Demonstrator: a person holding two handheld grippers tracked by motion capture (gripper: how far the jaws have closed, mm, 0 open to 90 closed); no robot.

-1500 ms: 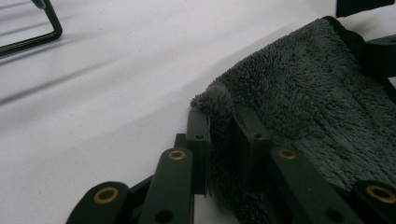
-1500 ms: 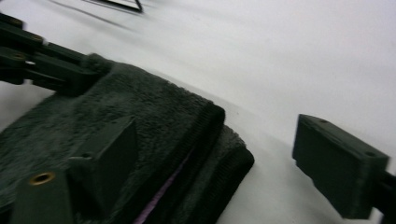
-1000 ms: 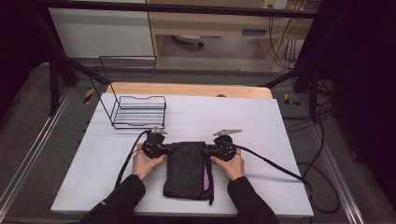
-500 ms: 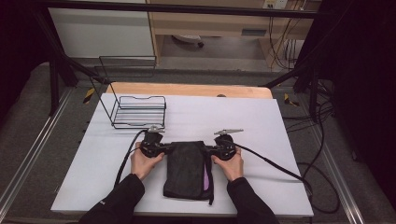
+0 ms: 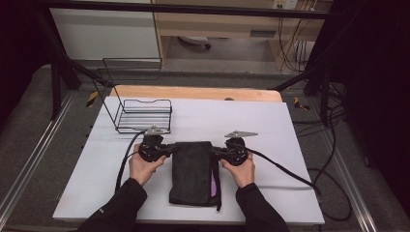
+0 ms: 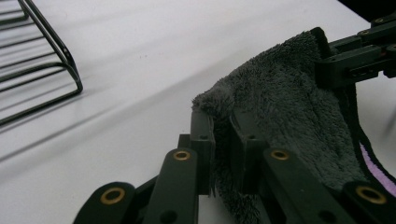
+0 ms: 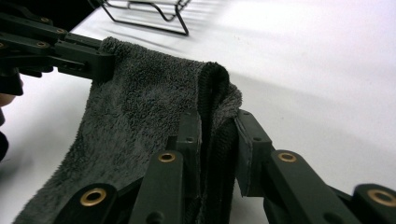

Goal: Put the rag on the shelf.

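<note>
A dark grey towel [image 5: 193,174] with a purple strip [image 5: 213,183] along its right side lies folded on the white table [image 5: 217,121]. My left gripper [image 5: 170,149] is shut on its far left corner; its two pads pinch the pile [image 6: 220,126]. My right gripper [image 5: 216,151] is shut on the far right corner [image 7: 215,128]; its jaws have just been closing with the towel's folded edge between them. The towel's far edge [image 6: 280,107] hangs stretched between the two grippers, a little above the table. Each gripper view shows the other gripper on the opposite corner [image 6: 336,70] [image 7: 100,60].
A black wire basket [image 5: 144,115] stands at the table's far left, close to my left hand [image 6: 42,70]. A wooden board [image 5: 193,93] runs along the far edge. Cables trail from both grippers across the table's sides.
Both hands have risen a little, lifting the towel's far edge off the table. The right jaws have drawn tighter on the corner.
</note>
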